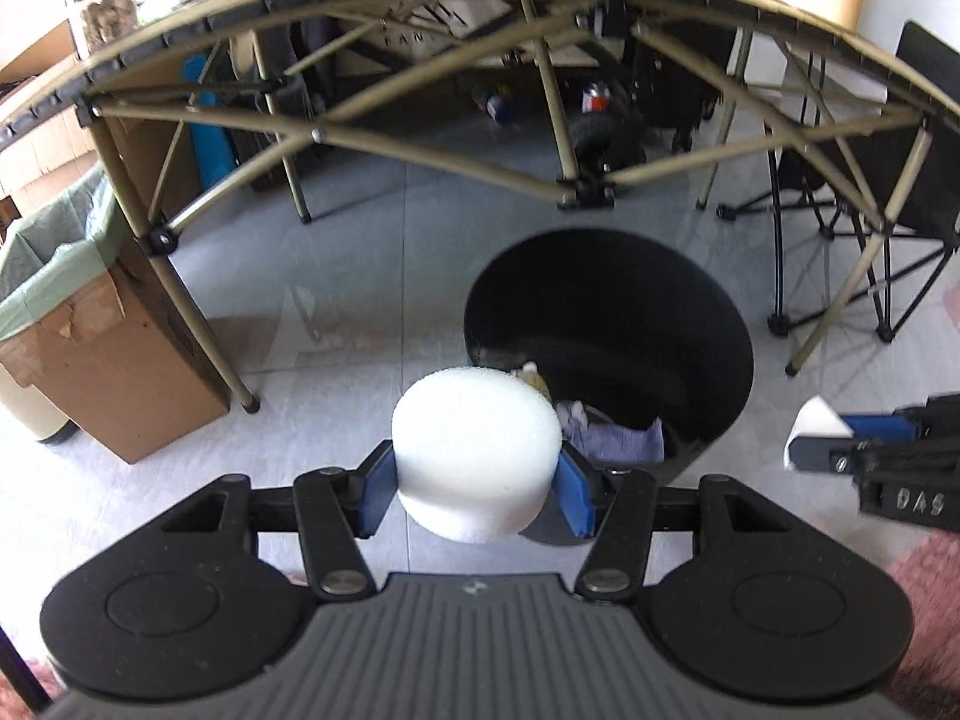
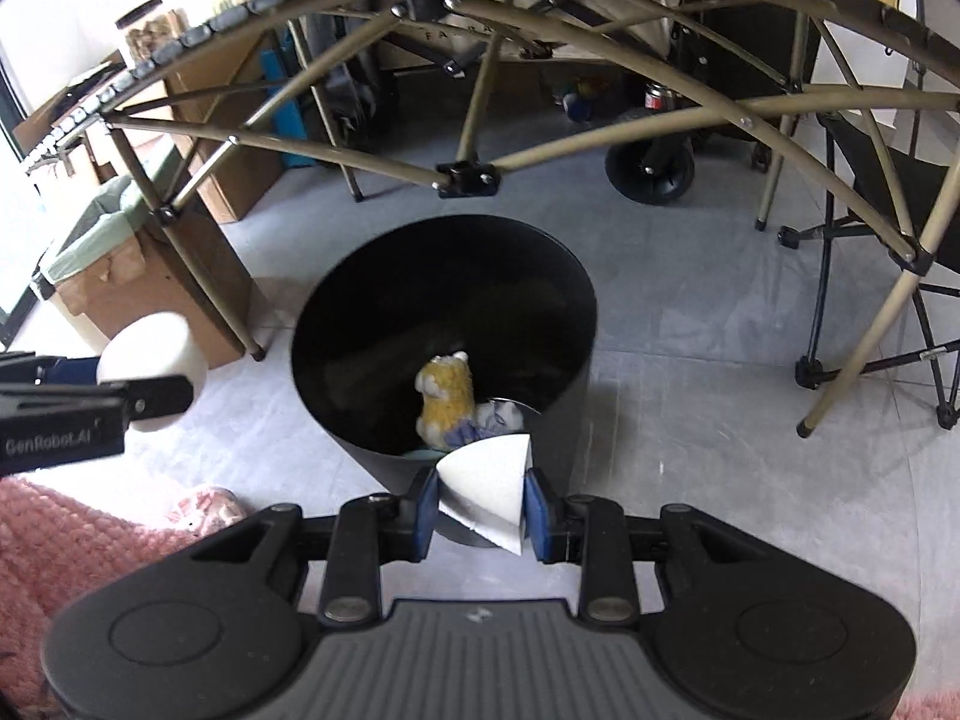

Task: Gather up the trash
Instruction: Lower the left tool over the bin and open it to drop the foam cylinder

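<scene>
Over black bin (image 2: 444, 324), downward-tilted jaws grip foam cylinder (image 1: 477, 450) and wedge (image 2: 486, 483).

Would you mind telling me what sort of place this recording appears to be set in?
Probably a storage or spare room at home, doubling as a workspace. A folding table stands on the grey tiled floor, a folding camp chair sits beside it, and a cardboard box lined with a green bag stands near a black bin.
</scene>
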Action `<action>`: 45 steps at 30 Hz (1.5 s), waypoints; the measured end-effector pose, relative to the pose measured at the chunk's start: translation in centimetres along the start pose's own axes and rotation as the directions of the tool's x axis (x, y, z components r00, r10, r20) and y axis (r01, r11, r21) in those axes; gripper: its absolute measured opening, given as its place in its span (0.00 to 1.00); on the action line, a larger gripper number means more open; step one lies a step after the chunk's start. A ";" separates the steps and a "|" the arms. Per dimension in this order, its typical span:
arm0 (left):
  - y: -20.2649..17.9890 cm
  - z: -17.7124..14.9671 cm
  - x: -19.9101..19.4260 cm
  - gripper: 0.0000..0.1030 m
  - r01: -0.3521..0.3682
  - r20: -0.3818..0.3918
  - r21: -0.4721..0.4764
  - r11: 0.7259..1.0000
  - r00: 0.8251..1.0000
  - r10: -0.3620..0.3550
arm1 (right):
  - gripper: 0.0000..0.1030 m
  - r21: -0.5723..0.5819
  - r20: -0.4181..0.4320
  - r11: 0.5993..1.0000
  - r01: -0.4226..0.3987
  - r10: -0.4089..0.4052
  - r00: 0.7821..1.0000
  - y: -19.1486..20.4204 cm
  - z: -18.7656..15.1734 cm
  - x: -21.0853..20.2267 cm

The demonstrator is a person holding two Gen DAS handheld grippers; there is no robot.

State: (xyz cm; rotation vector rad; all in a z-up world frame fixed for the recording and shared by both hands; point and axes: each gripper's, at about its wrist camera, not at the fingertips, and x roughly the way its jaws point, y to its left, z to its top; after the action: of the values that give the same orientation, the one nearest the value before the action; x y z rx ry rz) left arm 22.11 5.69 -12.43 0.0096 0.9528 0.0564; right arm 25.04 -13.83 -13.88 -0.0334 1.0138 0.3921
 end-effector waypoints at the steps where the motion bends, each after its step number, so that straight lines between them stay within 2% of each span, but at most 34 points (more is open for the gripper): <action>1: 0.0 -0.2 0.3 0.54 0.000 -0.011 0.002 1.000 1.000 0.000 | 0.29 0.003 -0.002 1.000 0.003 -0.003 1.000 -0.2 -0.1 0.1; 12: 0.1 -0.4 1.8 0.54 -0.009 -0.072 0.002 1.000 0.997 0.009 | 0.29 0.021 -0.026 0.999 0.040 -0.040 0.999 -1.5 -0.2 1.1; 22: -1.9 0.5 2.6 0.54 0.009 -0.108 0.026 1.000 0.994 -0.006 | 0.29 0.041 -0.021 0.998 0.053 -0.052 0.998 -2.3 0.1 1.4; 33: -5.4 3.3 2.1 0.54 0.042 -0.084 0.065 0.997 0.996 -0.036 | 0.29 0.126 -0.013 0.989 0.084 -0.083 0.996 -5.0 0.4 1.9; 45: -7.6 6.4 4.5 0.54 0.032 -0.108 0.016 0.999 0.994 -0.030 | 0.29 0.208 0.001 0.972 0.109 -0.112 0.994 -8.1 0.0 1.6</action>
State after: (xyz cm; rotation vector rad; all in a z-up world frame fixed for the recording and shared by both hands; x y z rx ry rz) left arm 30.24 -1.58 -12.60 0.0083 1.0615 0.0196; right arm 28.47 -20.88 -16.50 0.1001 1.0313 0.1832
